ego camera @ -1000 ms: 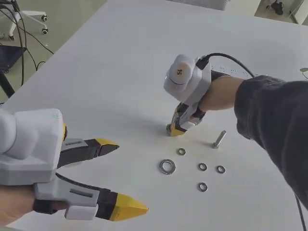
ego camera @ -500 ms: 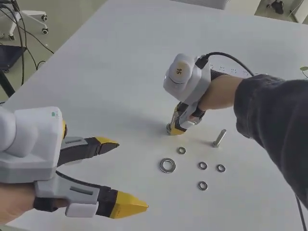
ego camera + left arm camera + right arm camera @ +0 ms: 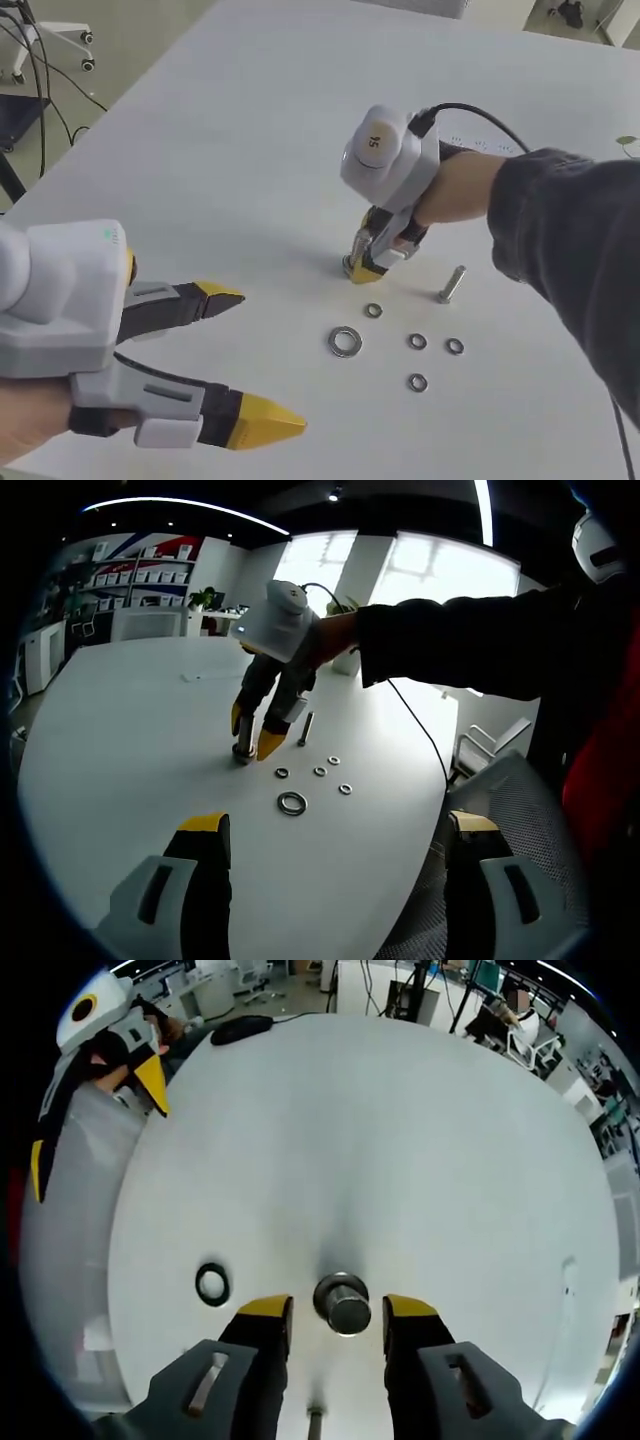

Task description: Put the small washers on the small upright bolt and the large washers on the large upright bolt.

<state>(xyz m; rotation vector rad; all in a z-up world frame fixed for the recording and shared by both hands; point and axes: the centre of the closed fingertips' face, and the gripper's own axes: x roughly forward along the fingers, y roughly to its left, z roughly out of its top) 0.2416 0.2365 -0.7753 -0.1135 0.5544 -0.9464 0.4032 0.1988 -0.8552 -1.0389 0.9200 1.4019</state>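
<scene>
Head view: the right gripper (image 3: pixel 362 268) is tips-down on the table (image 3: pixel 230 150), with the large washer (image 3: pixel 345 341) and small washers (image 3: pixel 417 342) lying just beside it. The left gripper (image 3: pixel 270 361) gapes wide, nothing in it. Left gripper view: same wide, empty jaws, washers well ahead. Right gripper view: jaws partly apart, straddling the upright large bolt (image 3: pixel 343 1303), a slim gap on either side, no grip.

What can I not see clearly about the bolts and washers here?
- large bolt: in the head view, the right tool hides most of it.
- Grip: the right gripper view leaves unclear whether the jaws touch the bolt.
- small washers: left gripper view, too small for detail.
</scene>
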